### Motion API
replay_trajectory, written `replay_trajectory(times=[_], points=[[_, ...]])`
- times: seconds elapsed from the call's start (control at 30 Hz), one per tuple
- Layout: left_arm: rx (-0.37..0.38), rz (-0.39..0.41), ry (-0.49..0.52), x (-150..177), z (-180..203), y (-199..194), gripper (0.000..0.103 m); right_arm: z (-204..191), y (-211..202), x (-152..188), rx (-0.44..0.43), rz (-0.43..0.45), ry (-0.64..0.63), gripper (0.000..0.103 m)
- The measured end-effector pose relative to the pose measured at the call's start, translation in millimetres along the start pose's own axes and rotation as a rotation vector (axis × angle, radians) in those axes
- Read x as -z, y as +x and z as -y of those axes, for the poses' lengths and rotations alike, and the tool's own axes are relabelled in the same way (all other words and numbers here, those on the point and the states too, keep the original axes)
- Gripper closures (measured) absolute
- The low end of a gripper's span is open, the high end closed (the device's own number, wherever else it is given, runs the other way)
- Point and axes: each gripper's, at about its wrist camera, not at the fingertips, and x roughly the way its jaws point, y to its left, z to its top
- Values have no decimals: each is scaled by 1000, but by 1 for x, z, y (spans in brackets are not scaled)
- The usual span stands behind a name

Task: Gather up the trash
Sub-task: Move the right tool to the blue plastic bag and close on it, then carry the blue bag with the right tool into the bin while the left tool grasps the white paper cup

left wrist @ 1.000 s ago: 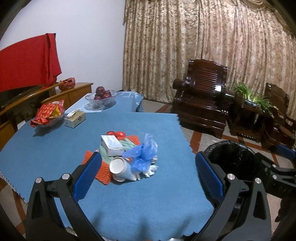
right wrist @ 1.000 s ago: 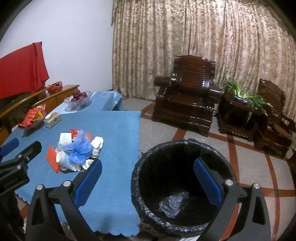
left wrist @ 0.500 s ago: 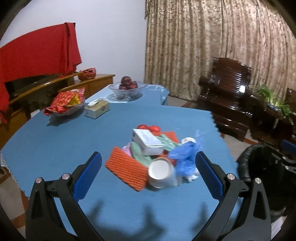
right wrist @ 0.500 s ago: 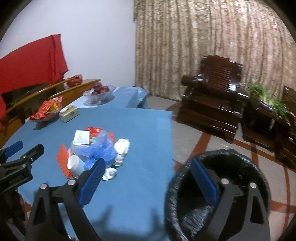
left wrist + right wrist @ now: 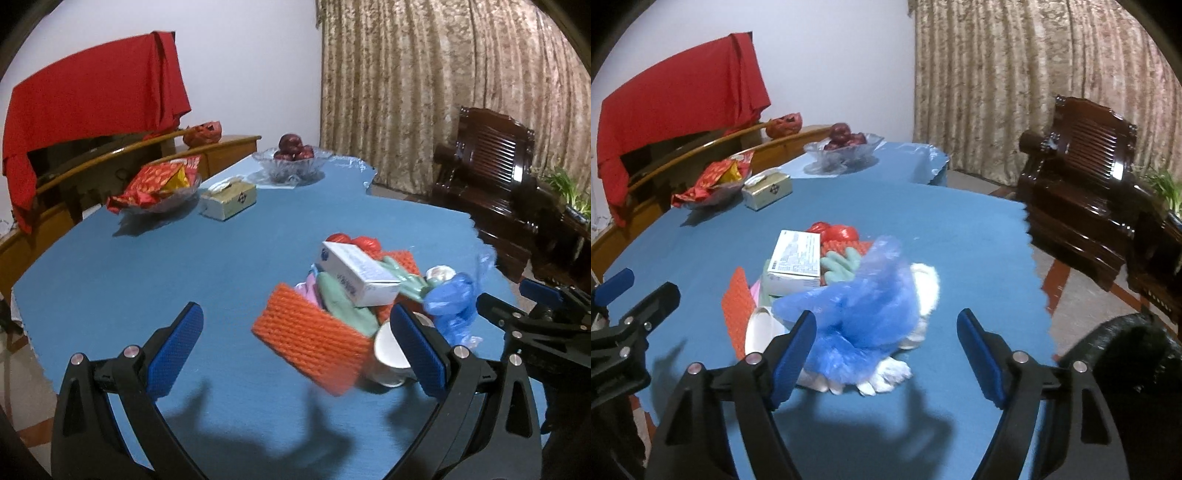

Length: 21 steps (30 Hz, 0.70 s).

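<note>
A heap of trash lies on the blue table (image 5: 147,266): an orange foam net (image 5: 310,336), a white carton (image 5: 356,273), a paper cup (image 5: 388,354), a crumpled blue plastic bag (image 5: 860,314) and white tissues (image 5: 886,373). My left gripper (image 5: 295,347) is open just short of the heap, the orange net ahead between its fingers, untouched. My right gripper (image 5: 886,350) hovers over the blue bag with its jaws closing; the bag sits between and beyond the pads, not pressed. The black-lined bin (image 5: 1123,354) stands off the table's right edge.
A tissue box (image 5: 229,199), a glass dish of red snack packets (image 5: 159,184) and a fruit bowl (image 5: 291,162) sit at the table's far side. A dark wooden armchair (image 5: 1082,177) and curtains are beyond. A red cloth (image 5: 92,88) hangs at the left.
Both grippers have swung left and down toward the trash heap, which now looms larger. The bin has slid to the right edge of the right wrist view. The right jaws have narrowed.
</note>
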Motion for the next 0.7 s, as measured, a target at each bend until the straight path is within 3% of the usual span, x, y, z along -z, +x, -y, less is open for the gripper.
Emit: replay_trajectory(times=[0.17,0.3,0.5,0.7], points=[[4,-39,-29,2,-11,14,5,-2,21,0,-3,-33,-1,27],[7,-52,-28,5,-14,19,5,0,31,1,-48,-68,-2,42],[21,-67,-15,8,-8,22,5,-3,37,4,-143,-91,-13,84],[47,-101,-25,8,-3,25,5,4,20,2,-160,-63,10,95]])
